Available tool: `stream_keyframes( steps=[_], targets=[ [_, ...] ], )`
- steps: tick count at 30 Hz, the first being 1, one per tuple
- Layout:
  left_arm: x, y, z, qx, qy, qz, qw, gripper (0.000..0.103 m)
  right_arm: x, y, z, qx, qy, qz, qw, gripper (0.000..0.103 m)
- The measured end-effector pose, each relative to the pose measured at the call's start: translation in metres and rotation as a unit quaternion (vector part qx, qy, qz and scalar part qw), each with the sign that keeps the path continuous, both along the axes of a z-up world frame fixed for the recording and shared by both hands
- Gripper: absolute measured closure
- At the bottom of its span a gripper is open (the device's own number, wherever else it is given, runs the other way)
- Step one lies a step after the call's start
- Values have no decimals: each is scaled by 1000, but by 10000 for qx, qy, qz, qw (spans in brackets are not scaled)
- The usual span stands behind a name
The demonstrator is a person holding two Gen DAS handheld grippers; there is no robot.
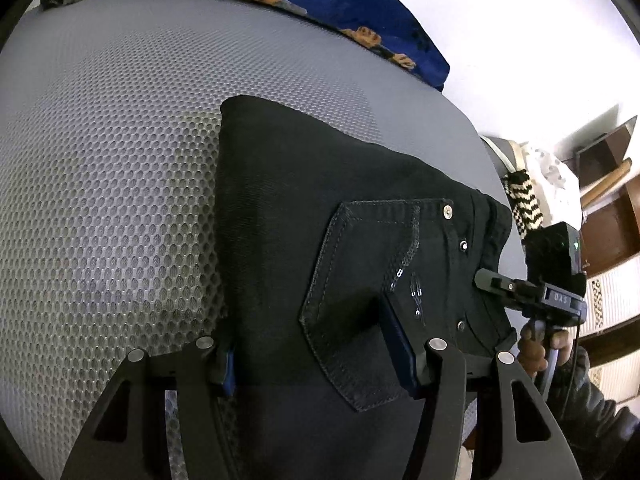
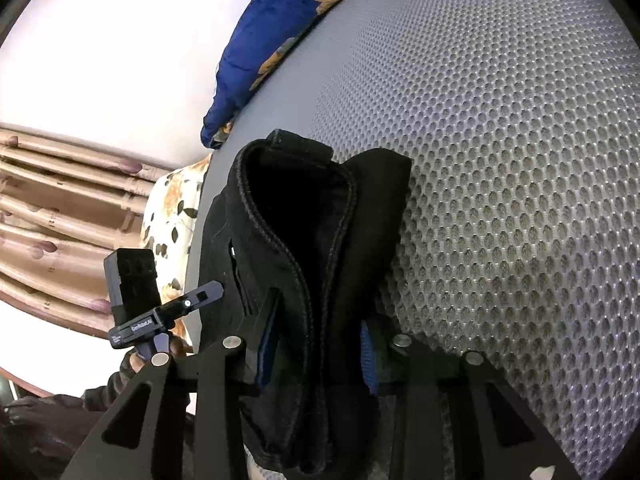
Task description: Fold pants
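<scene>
Black folded pants [image 1: 300, 200] lie on a grey mesh surface [image 1: 120, 160], with the back pocket [image 1: 360, 280] facing up. My left gripper [image 1: 314, 360] straddles the near edge of the stack. One pad is at the left edge and the other on the pocket, with cloth filling the gap, so it is shut on the pants. In the right wrist view, my right gripper [image 2: 316, 354] is shut on the bunched waistband end of the pants [image 2: 304, 208]. Each view shows one finger of the other gripper at the pants' side [image 1: 490, 278] [image 2: 204, 294].
A blue blanket with orange print [image 1: 360, 8] [image 2: 280, 40] lies along the far edge of the mesh surface [image 2: 500, 160]. A floral cloth [image 2: 172, 216] and pink curtain [image 2: 60, 200] are beyond one side. Wooden shelves [image 1: 608, 216] and a zigzag knitted piece [image 1: 528, 200] are beyond the other.
</scene>
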State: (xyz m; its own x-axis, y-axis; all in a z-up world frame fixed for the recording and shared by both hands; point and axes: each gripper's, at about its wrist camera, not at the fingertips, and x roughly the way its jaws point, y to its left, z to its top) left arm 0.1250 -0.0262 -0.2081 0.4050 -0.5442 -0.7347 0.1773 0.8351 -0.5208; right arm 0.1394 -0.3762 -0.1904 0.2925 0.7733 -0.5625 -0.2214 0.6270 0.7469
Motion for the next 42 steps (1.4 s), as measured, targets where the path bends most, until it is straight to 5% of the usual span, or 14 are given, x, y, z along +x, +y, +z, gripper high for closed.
stream_keyframes(
  steps=[11,28,42],
  targets=[
    [5,-16,-2,315,2,105,9994,47,-8,19,6,-314,-67,-264,9991,70],
    [-6,-10,11,642,-396,81,9971,85,-28,63,47,-500,-410,-546,9964,82],
    [-21,14,36,575,-660,159,9960,87,-23,117,66,-329,-508,-445,9972,82]
  ],
)
